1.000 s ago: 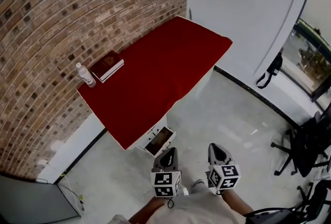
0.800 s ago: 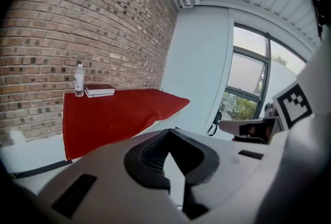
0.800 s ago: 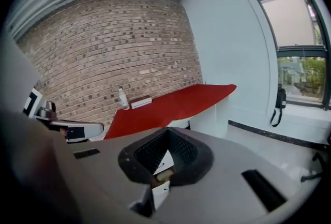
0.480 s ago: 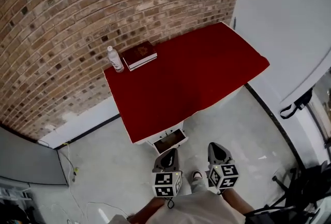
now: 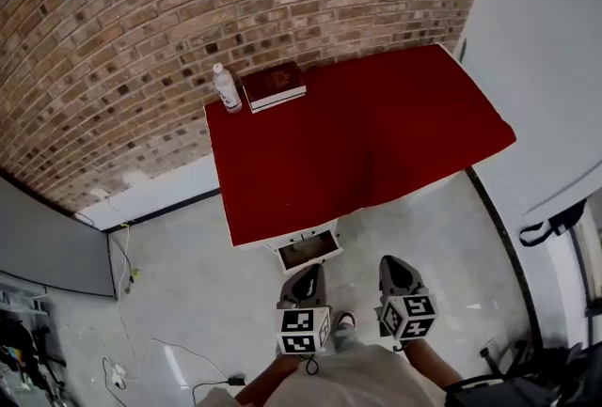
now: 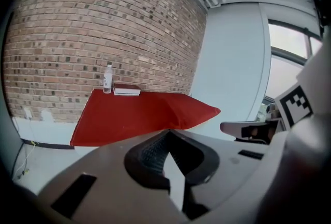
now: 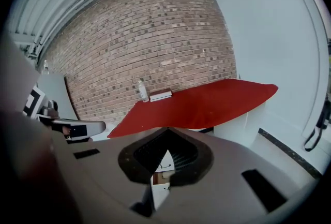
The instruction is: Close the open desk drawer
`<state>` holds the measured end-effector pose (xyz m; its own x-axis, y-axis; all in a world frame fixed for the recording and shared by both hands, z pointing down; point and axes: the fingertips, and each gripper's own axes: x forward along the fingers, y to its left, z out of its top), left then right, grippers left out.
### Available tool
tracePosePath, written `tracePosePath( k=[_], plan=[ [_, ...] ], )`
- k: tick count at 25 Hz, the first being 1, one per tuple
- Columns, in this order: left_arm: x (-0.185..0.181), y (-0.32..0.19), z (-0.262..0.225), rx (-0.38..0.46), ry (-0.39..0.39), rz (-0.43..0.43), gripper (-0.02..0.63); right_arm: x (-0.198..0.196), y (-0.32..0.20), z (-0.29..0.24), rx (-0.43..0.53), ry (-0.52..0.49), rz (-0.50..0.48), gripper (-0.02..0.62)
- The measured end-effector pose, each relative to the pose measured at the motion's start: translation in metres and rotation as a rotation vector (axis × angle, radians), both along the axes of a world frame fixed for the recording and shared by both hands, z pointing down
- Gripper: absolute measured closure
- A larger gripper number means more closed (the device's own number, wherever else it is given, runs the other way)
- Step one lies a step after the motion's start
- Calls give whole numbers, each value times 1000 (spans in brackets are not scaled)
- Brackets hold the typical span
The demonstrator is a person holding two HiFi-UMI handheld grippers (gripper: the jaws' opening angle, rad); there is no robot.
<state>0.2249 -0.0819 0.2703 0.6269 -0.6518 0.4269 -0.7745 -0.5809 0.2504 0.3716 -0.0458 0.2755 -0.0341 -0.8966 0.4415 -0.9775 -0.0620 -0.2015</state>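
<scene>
A desk with a red top (image 5: 357,142) stands against the brick wall. Its small white drawer (image 5: 308,250) is pulled out at the front left corner, brown inside. Both grippers hang low in the head view, short of the drawer and apart from it. My left gripper (image 5: 306,283) is shut and empty, just below the drawer. My right gripper (image 5: 395,275) is shut and empty, to the drawer's right. In the right gripper view the drawer (image 7: 164,171) shows through the gap in the jaws below the red top (image 7: 201,101). The left gripper view shows the red top (image 6: 134,114) ahead.
A clear bottle (image 5: 226,87) and a dark red book (image 5: 274,85) sit at the desk's back left corner. A white wall (image 5: 546,39) runs along the right. Cables (image 5: 118,367) lie on the grey floor at left, beside a grey panel (image 5: 47,245).
The head view has swung left, so the desk now sits squarer in front of me. The chairs at the right have left view. Both grippers keep their place, shut.
</scene>
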Motion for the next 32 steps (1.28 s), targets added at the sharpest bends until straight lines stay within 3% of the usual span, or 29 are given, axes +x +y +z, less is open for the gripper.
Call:
tracePosePath(
  k=[19, 32],
  plan=[
    [-21, -10, 6, -4, -15, -214, 606, -21, -37, 14, -20, -35, -198, 598],
    [-50, -21, 14, -27, -9, -237, 606, -46, -53, 20, -45, -25, -217, 598]
  ],
)
